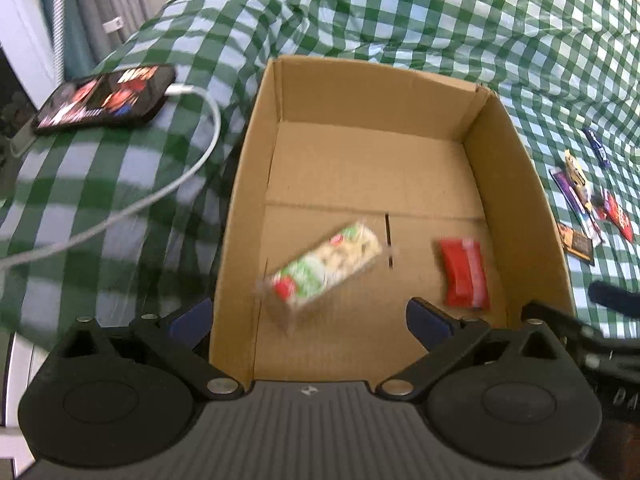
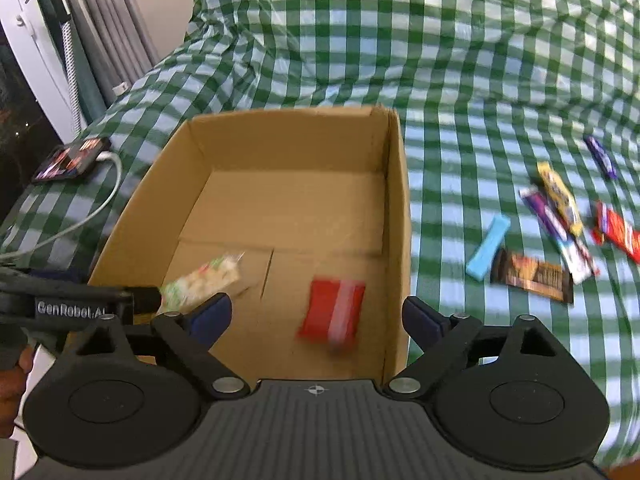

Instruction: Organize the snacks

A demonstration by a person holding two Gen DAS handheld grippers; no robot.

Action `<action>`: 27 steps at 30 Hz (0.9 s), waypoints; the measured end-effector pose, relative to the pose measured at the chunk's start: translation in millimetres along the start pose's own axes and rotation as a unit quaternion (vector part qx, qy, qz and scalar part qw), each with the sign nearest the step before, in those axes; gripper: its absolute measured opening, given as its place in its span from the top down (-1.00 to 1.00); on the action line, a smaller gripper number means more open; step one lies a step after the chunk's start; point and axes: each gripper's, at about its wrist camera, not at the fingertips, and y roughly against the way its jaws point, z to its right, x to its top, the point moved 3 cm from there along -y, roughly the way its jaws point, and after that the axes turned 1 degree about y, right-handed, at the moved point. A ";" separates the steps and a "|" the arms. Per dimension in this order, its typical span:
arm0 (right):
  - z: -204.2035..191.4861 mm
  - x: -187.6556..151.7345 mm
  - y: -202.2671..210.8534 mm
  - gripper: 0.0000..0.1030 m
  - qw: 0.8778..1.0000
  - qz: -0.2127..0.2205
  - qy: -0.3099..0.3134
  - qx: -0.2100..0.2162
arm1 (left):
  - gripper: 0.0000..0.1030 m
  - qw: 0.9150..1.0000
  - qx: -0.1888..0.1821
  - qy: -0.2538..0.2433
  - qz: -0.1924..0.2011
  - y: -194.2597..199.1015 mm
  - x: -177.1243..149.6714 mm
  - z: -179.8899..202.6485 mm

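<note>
Lying in the box [image 1: 256, 208], 2 snacks [image 1: 324, 270] sit ahead of both empty, wide-apart jaws.

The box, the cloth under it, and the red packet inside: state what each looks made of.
The box: corrugated cardboard, matte brown, with folded flaps and a seam across its floor.
The cloth: green-and-white check, seemingly thin plastic or coated fabric; it creases sharply and has a slight sheen.
The red packet: probably plastic film wrapper, glossy with a pale reflective band, though motion blur leaves it uncertain.

Only legible txt: "GenRobot.AI", white on my left gripper [image 2: 86, 307] body, just left of my right fingers. Snack wrappers unreadable.
</note>
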 end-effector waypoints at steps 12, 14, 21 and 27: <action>-22.4 -48.7 79.2 -0.90 0.999 0.035 0.026 0.003 | -0.99 0.999 0.010 0.009 0.033 69.4 -56.7 3.8; -24.4 -51.3 90.0 -0.90 0.998 0.045 0.036 -0.001 | -0.99 0.999 0.010 0.011 0.041 79.2 -63.0 4.5; -29.1 -63.2 121.2 -0.94 0.995 0.078 0.058 -0.011 | -0.99 0.998 0.008 0.002 0.063 103.1 -80.6 16.1; -27.7 -72.3 139.5 -0.94 0.993 0.102 0.057 -0.014 | -0.99 0.997 0.011 -0.005 0.078 115.9 -91.7 20.8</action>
